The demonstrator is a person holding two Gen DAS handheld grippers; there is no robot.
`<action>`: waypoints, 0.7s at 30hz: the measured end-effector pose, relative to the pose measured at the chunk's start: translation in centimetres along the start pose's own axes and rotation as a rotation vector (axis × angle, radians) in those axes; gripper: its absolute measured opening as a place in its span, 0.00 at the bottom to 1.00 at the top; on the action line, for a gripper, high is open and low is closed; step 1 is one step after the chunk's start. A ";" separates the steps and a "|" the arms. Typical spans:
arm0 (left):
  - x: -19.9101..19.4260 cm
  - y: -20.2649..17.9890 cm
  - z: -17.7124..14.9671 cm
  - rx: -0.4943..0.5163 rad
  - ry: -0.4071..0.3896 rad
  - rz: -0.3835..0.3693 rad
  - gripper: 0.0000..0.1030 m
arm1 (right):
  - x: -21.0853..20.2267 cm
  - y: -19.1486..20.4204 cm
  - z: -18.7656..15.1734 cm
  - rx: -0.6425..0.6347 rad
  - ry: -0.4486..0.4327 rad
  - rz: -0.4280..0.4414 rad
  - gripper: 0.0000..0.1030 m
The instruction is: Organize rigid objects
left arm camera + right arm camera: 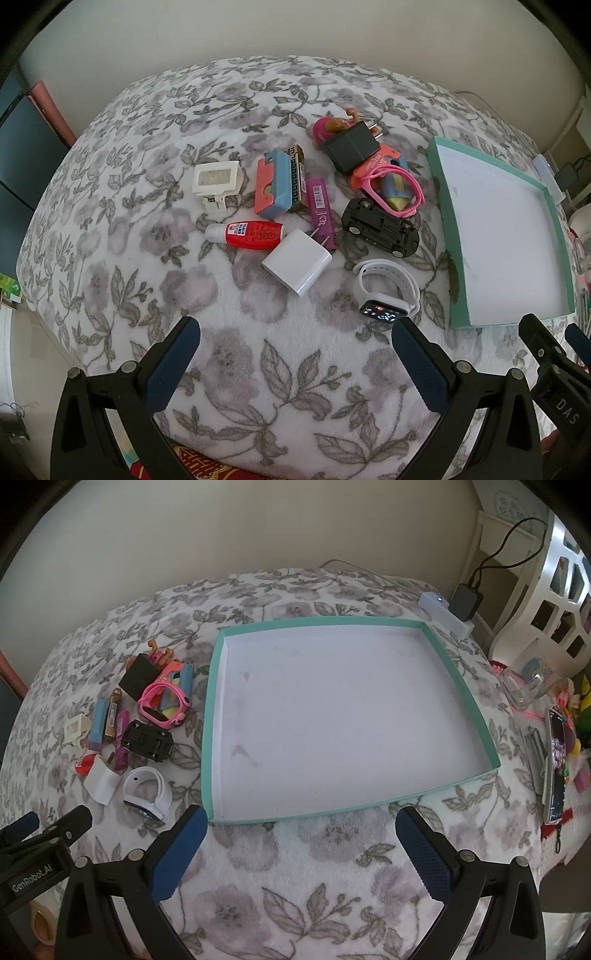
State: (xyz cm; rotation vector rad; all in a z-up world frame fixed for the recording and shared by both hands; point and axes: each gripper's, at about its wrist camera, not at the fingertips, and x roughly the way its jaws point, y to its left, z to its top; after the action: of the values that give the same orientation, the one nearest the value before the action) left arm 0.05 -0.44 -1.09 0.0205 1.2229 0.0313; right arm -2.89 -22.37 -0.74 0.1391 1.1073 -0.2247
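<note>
Left tool (295,332) gapes wide, holding nothing; white watch (386,291) lies just ahead-right, nearer it than the equally wide right tool (301,821); tray (216,686) beyond.

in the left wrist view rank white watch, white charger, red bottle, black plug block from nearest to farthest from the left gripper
From the left gripper:
1. White watch, nearest, beside the right fingertip.
2. White charger, centre, just beyond.
3. Red bottle, farther back, to the left.
4. Black plug block, farthest, at the back of the pile.
</note>
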 end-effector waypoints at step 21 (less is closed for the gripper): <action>0.0 0.2 0.2 -0.005 0.004 0.000 1.00 | 0.1 0.1 -0.1 -0.003 0.003 -0.005 1.00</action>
State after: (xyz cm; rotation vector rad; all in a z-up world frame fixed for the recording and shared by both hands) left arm 0.21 -0.29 -1.00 0.0164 1.2270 0.0344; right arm -2.91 -22.29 -0.85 0.1338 1.1107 -0.2270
